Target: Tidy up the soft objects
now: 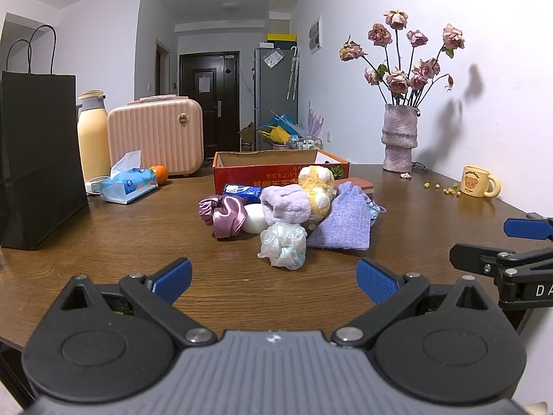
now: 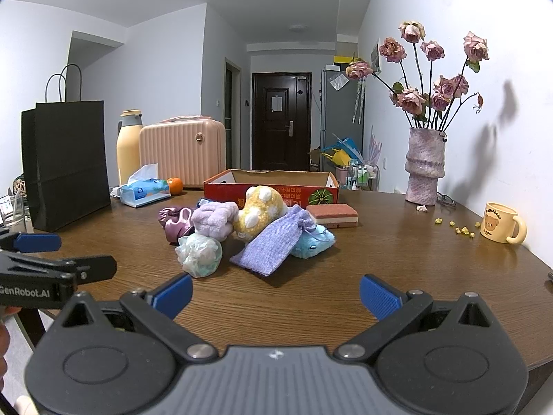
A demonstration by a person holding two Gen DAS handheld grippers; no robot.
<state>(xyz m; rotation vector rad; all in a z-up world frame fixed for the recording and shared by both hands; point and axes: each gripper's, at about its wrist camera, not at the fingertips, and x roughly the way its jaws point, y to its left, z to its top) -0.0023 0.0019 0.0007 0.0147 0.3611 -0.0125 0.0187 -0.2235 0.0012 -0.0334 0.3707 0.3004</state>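
1. Nearest the lens in the left wrist view, the left tool [image 1: 273,280] stands wide open and holds nothing; its ribbed blue pads sit low in the frame, aimed at the pile.
2. Likewise the right tool [image 2: 274,294] is spread wide and empty, low in its own frame.
3. Mid-frame on the desk [image 1: 138,242] lies the heap of soft objects, bunched together in front of the red cardboard box [image 1: 276,169], probably so each can be lifted straight into it.
4. Foremost is a crinkly pale mesh puff [image 1: 283,245], touching a fuzzy lilac towel roll [image 1: 285,204].
5. Behind that leans a woolly yellow plush [image 1: 316,186]; a coarse-weave lavender pouch [image 1: 342,224] slopes against it.
6. Left of the pile sits a glossy mauve satin scrunchie [image 1: 221,214]; a light-blue plush [image 2: 312,243] peeks from under the pouch.
7. Right of the heap in the right wrist view, a layered sponge block [image 2: 331,215] lies flat.
8. Farther out: a tissue pack [image 1: 128,183] at left, a cream mug [image 1: 478,181] at right.
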